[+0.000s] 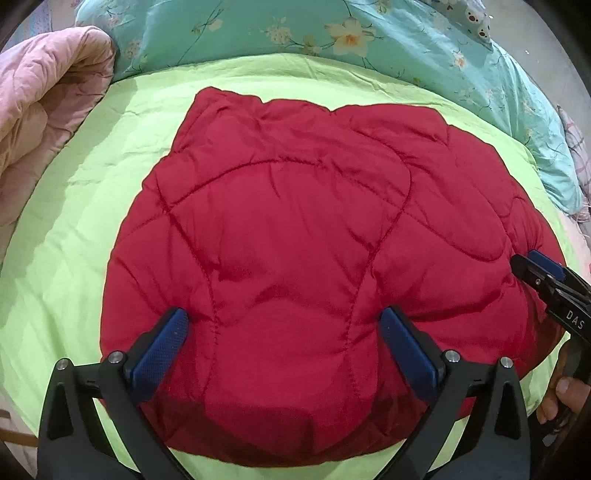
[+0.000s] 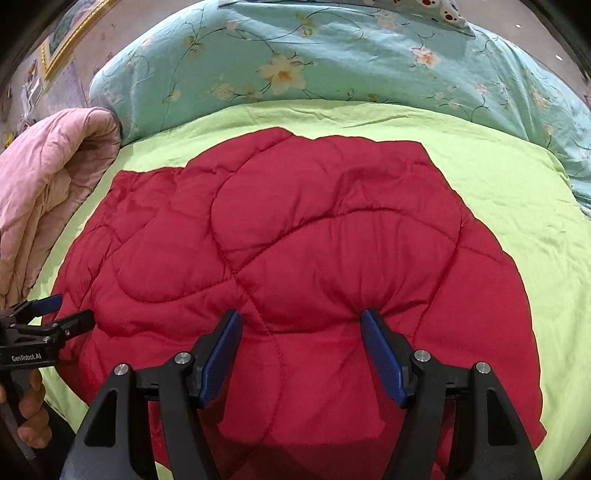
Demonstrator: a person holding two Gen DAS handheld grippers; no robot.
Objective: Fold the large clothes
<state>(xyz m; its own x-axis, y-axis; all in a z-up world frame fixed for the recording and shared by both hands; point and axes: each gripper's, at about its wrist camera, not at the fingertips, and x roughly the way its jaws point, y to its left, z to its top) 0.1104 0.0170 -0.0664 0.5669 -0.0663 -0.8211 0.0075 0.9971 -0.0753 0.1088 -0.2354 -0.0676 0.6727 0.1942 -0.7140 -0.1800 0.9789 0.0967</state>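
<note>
Both-handed, left gripper [image 1: 282, 325] and right gripper [image 2: 301, 326] tilt down, spread over red quilted garment [image 1: 295, 206].

Quilted garment [image 1: 295, 229] lying on the sheet [image 1: 74, 229], bolster pillow [image 1: 295, 33] behind it, folded quilt [image 1: 44, 110] at left — both grippers [image 1: 282, 332] [image 2: 301, 332] over its near edge.

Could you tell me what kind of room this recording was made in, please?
Most likely a bedroom: the red quilted piece lies on a bed's lime-green sheet, with floral teal bedding behind and a pink quilt alongside.
</note>
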